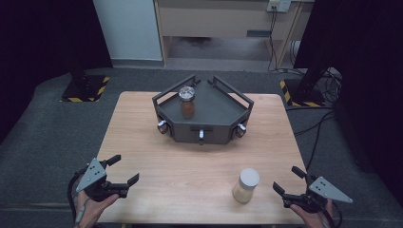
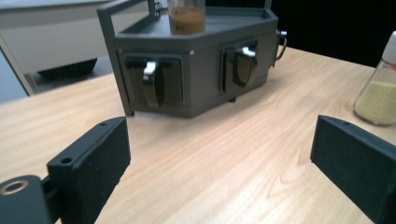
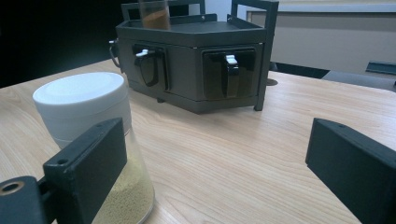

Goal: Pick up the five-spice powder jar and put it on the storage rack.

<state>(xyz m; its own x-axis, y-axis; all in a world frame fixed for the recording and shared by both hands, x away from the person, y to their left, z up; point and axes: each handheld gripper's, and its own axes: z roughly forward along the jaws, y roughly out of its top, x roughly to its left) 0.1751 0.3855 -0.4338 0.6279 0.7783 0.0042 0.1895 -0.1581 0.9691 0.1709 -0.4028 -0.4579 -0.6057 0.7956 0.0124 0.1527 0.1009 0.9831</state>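
A dark grey rack (image 1: 209,124) with hooks on its front stands at the table's far middle (image 2: 201,88) (image 3: 187,88). On its top shelf is a jar of brown powder (image 1: 187,102) (image 2: 187,18) (image 3: 155,16) with a metal lid. A white-capped jar of yellow powder (image 1: 246,185) (image 2: 379,86) (image 3: 93,140) stands near the front right. My left gripper (image 1: 122,170) (image 2: 219,163) hovers open at the front left corner, nothing between its jaws. My right gripper (image 1: 289,180) (image 3: 215,168) is open just right of the yellow jar, which stands beyond its left jaw.
The wooden table (image 1: 142,142) sits on grey carpet. Beyond it are a white cabinet (image 1: 128,28), a beige bench (image 1: 214,19), black stands with striped bases (image 1: 85,88) and cables (image 1: 323,85) at the right.
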